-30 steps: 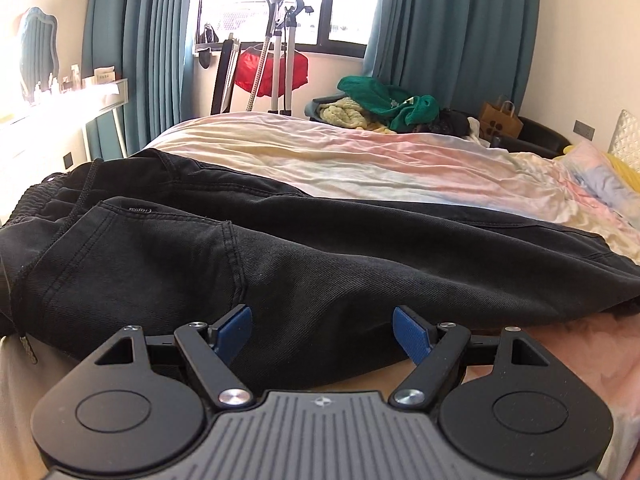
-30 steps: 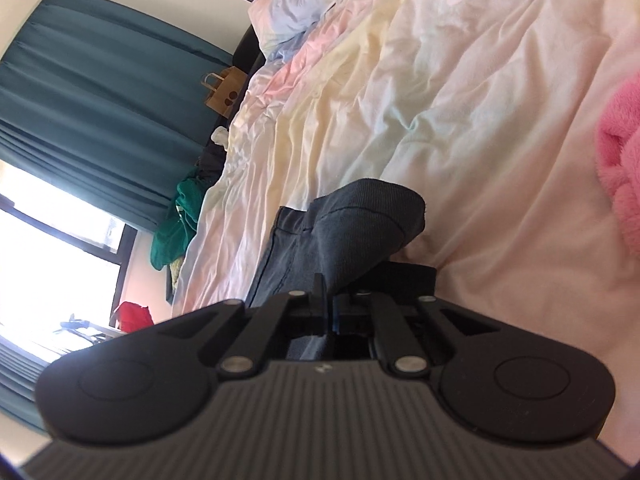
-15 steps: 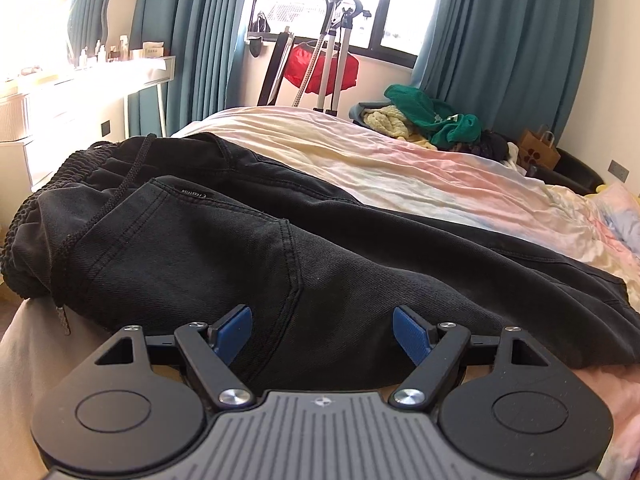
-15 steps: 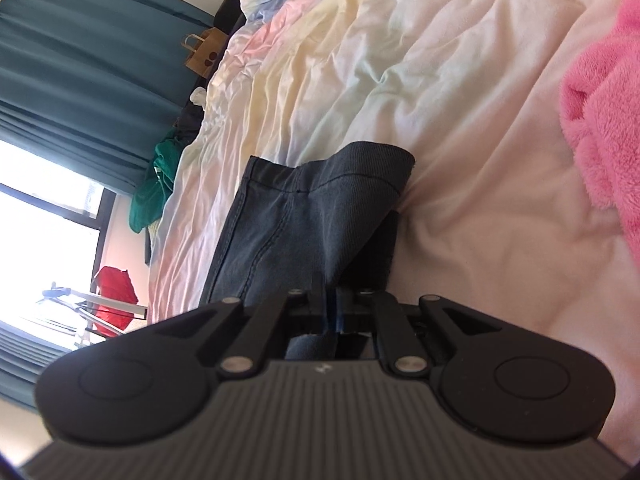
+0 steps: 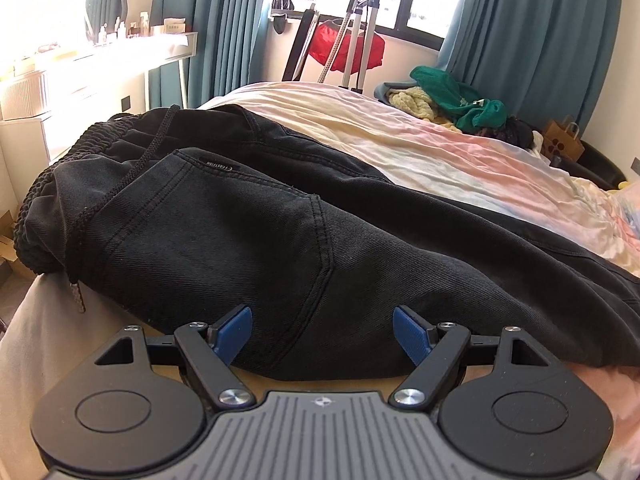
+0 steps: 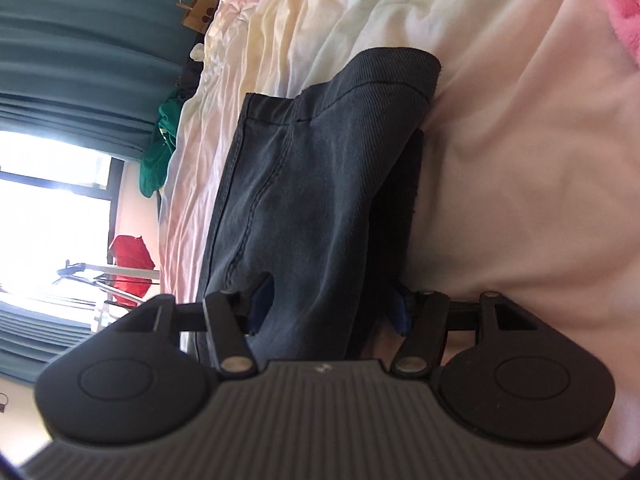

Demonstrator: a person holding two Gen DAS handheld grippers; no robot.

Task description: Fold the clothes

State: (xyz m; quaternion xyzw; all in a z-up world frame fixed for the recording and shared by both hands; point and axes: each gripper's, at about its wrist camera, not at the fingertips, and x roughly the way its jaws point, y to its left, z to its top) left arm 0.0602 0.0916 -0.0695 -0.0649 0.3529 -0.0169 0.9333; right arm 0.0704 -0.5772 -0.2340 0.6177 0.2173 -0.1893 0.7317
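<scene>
Black trousers (image 5: 240,220) lie across the pastel bed sheet (image 5: 440,148), their drawstring waistband (image 5: 100,148) at the bed's left edge. My left gripper (image 5: 322,334) is open at the near edge of the seat area, its blue pads wide apart with cloth in front of them. In the right wrist view the trouser leg's hem end (image 6: 340,140) lies folded over on the sheet (image 6: 500,160). My right gripper (image 6: 330,310) is open, rolled on its side, with the leg fabric lying loose between its fingers.
A pink fluffy item (image 6: 624,4) lies on the bed near the leg end. A white dresser (image 5: 80,68) stands left of the bed. Beyond the bed are a clothes pile (image 5: 460,100), a paper bag (image 5: 564,144) and a stand with a red garment (image 5: 344,48).
My right gripper was shut on the trouser leg and has now opened, and the leg end rests on the sheet. The left gripper has shifted left toward the waistband, still open.
</scene>
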